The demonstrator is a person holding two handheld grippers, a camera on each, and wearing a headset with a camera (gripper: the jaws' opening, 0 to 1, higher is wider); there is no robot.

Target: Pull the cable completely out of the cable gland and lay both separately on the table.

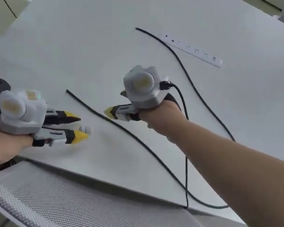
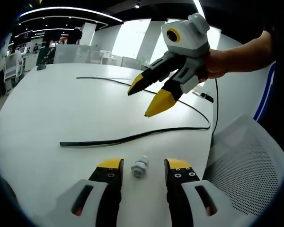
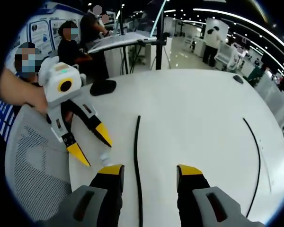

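Wide open on the left tongs (image 2: 144, 164), with nothing gripped. Right between their two yellow tips, down on the white table (image 2: 47, 123) and touching neither jaw: the small pale cable gland (image 2: 140, 166), with the wire out of it. Just beyond those tips, lying crosswise and apart from the gland: the black cable (image 2: 132, 138), bare end off toward the tongs' left, other end curving away to their right. Higher up and farther ahead of the left tongs, held above the tabletop in a hand (image 2: 222, 61): the right tongs (image 2: 142, 100), also spread and holding nothing, yellow tips pointed down and back toward the left pair. From the right tongs' own view, that cable running straight ahead between the open jaws, flat on the table beneath them, touched by neither; the gland just off the left jaw's tip, close to the lower tip of the left tongs. Well ahead of the right tongs and to their right side, a second thin black cord (image 3: 257, 142) curving over the table. In the head view, beyond the right tongs, a white power strip (image 1: 191, 49) on the far part of the table, well apart from both pairs; near the left tongs, at the table's close edge, a grey mesh chair back (image 1: 61, 198).
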